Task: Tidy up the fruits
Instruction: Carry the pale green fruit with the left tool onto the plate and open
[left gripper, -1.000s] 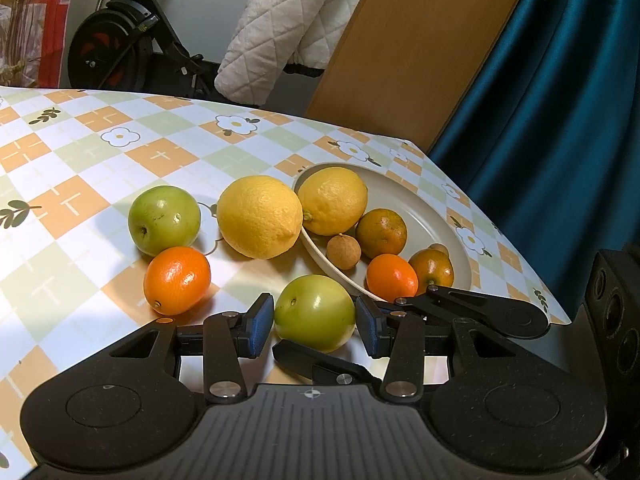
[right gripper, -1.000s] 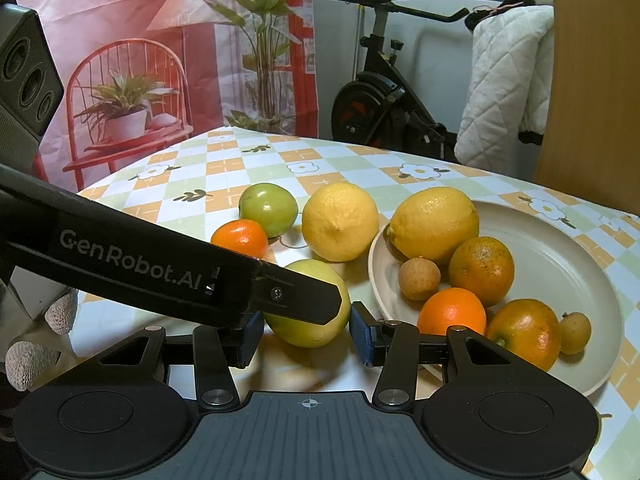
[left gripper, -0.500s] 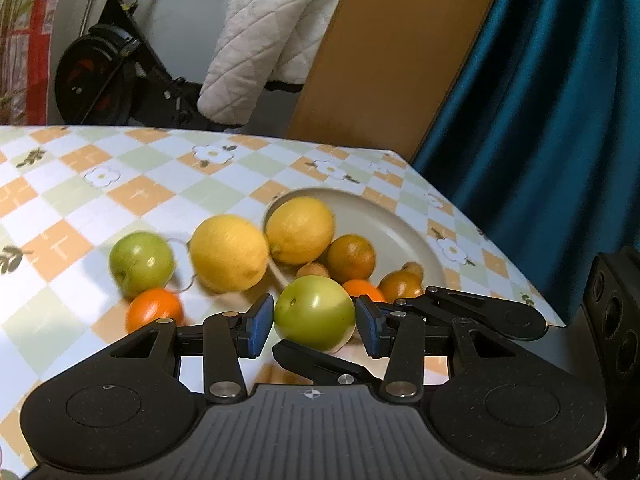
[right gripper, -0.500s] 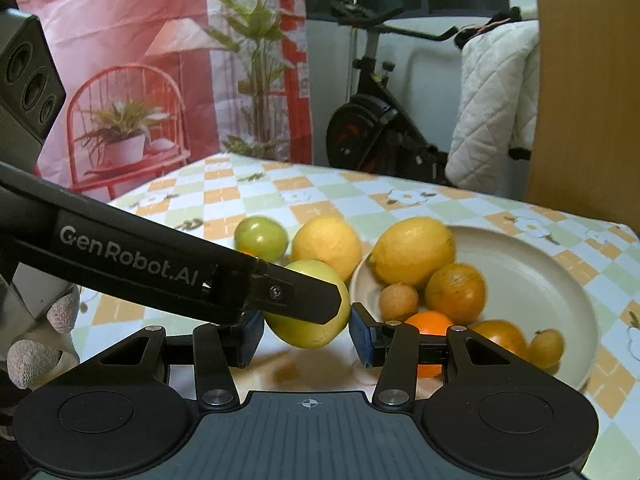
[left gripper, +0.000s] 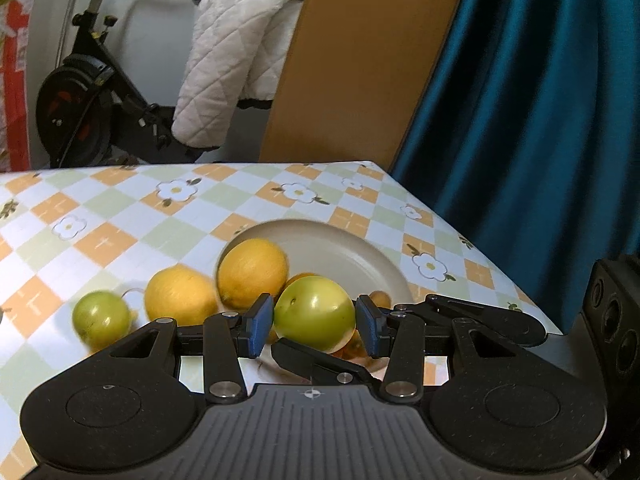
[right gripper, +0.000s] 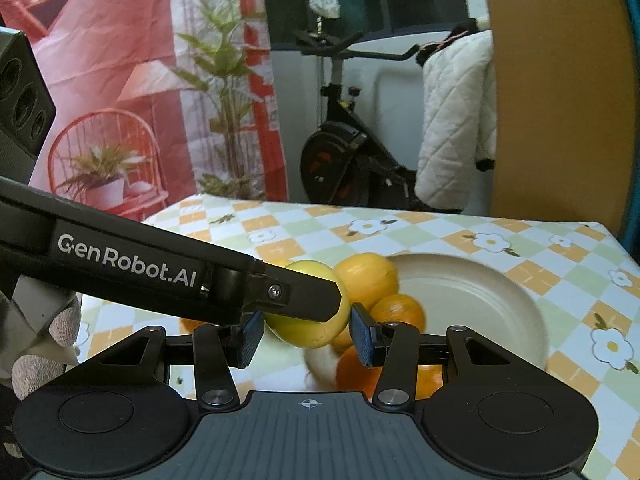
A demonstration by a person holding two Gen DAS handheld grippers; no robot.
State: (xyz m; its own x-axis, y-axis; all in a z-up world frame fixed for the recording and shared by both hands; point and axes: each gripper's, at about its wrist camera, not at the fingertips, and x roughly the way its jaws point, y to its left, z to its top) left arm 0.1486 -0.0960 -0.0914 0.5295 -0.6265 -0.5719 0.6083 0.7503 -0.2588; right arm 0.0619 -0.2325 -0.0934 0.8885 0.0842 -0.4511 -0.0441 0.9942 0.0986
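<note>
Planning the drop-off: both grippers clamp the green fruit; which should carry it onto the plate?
Probably right: the right gripper holds the green fruit beside the plate, bare on that side, while the left gripper reaches across.

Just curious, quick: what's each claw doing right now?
Left gripper: closed on the green fruit.
Right gripper: closed on the same green fruit, it seems.

Two matte black handheld grippers: the left gripper [left gripper: 315,325] and the right gripper [right gripper: 307,330] each carry a ribbed grey central housing flanked by two round stippled lobes, silver pivot screws and blue rubber pads [left gripper: 258,325] on slim black linkages. The left unit's arm, seen from the right wrist camera, bears white "GenRobot.AI" lettering [right gripper: 127,262] and a cross-head screw. The person wears a speckled grey knit glove [right gripper: 44,350].
</note>
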